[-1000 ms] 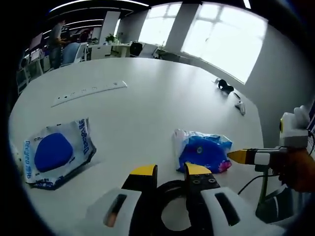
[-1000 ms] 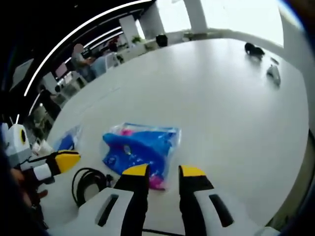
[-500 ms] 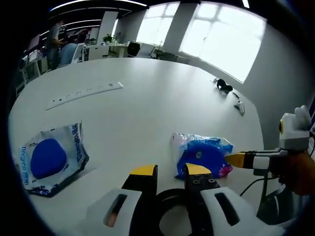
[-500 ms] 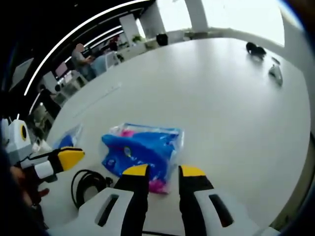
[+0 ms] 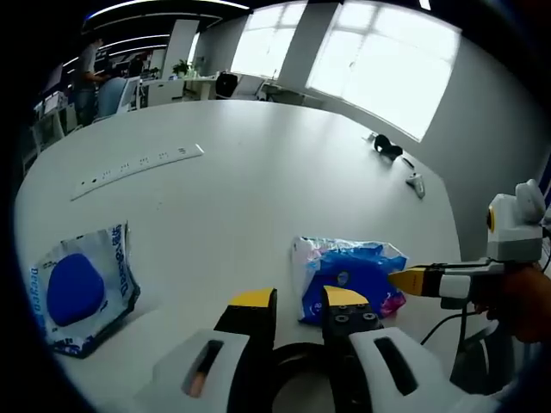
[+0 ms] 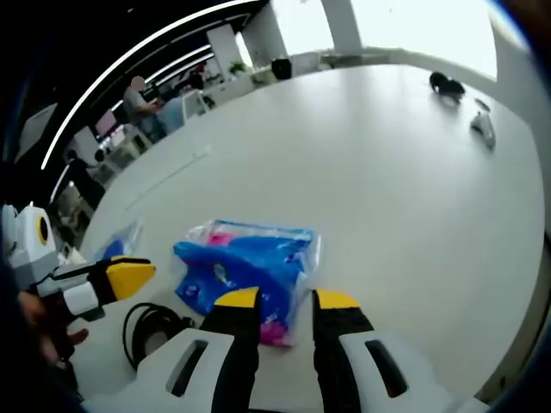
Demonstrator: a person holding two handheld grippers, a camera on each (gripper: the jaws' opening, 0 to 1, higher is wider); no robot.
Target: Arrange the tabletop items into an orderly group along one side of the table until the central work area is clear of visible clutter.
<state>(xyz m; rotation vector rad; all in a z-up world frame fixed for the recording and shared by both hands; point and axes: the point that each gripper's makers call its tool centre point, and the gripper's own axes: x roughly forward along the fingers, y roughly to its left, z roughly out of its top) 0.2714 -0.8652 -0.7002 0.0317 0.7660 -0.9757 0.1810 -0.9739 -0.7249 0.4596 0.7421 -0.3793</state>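
A clear packet with blue and pink contents lies on the white table just past both grippers. My left gripper is open, its yellow tips a little apart and holding nothing. A black cable coil lies on the table below its jaws. My right gripper is open too, with its tips at the packet's near edge. It enters the left gripper view from the right. The left gripper appears at the left of the right gripper view.
A second clear packet holding a blue pad lies to the left. A white power strip lies farther back. A black item and a small white device sit near the far edge.
The left gripper view has shifted, so the blue-pad packet sits further left and the cable coil lower. The right gripper has edged closer to the blue and pink packet. Nothing was gripped.
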